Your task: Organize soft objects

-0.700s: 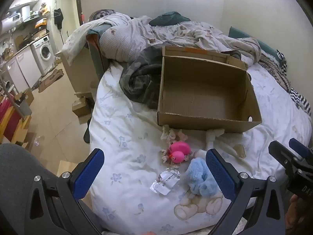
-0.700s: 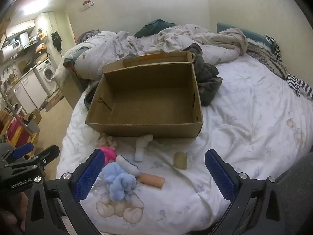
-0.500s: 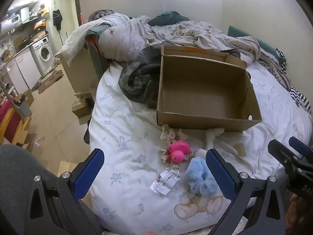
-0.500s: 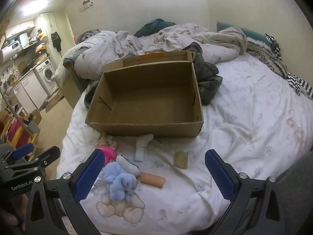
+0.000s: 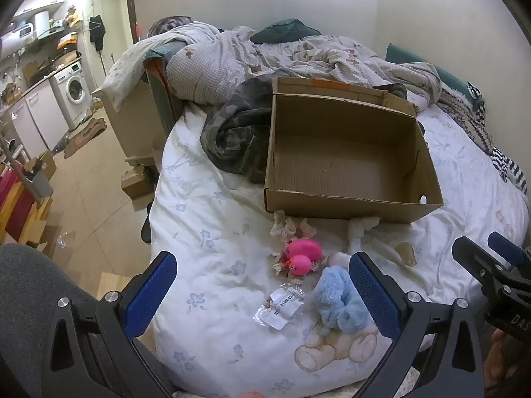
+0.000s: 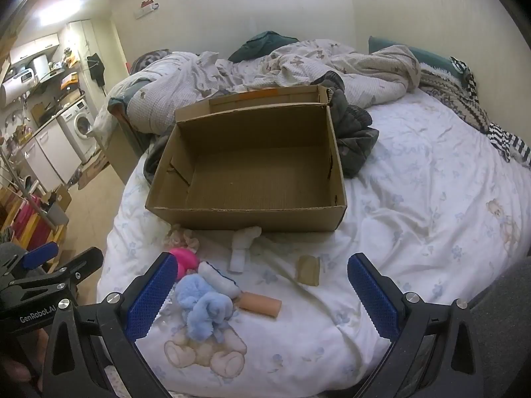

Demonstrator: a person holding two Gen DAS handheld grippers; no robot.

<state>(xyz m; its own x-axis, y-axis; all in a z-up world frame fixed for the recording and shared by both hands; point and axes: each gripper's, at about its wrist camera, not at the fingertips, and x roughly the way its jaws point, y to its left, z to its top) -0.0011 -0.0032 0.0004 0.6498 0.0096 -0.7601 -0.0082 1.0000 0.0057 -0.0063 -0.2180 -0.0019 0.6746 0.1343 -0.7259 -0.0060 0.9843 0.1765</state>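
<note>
Nothing is packed yet, as far as the views show: the cardboard box (image 6: 245, 169) sits open and bare inside near the middle of the bed (image 6: 431, 179), and every soft item lies outside it, between the box's near wall and the bed's near edge. The left gripper (image 5: 262, 293) and the right gripper (image 6: 262, 293) both hover over that near edge with jaws spread wide, gripping nothing. The blue plush (image 6: 205, 308) lies closest to the near edge, its long axis running roughly from that edge toward the box; the pink plush (image 5: 302, 255) sits just beyond it, toward the box. A white sock (image 6: 242, 245) points lengthwise at the box wall, its far end touching it. A tan roll (image 6: 260, 303) lies crosswise, parallel to the near edge, beside the blue plush. So the whole job remains, by my judgement.
</note>
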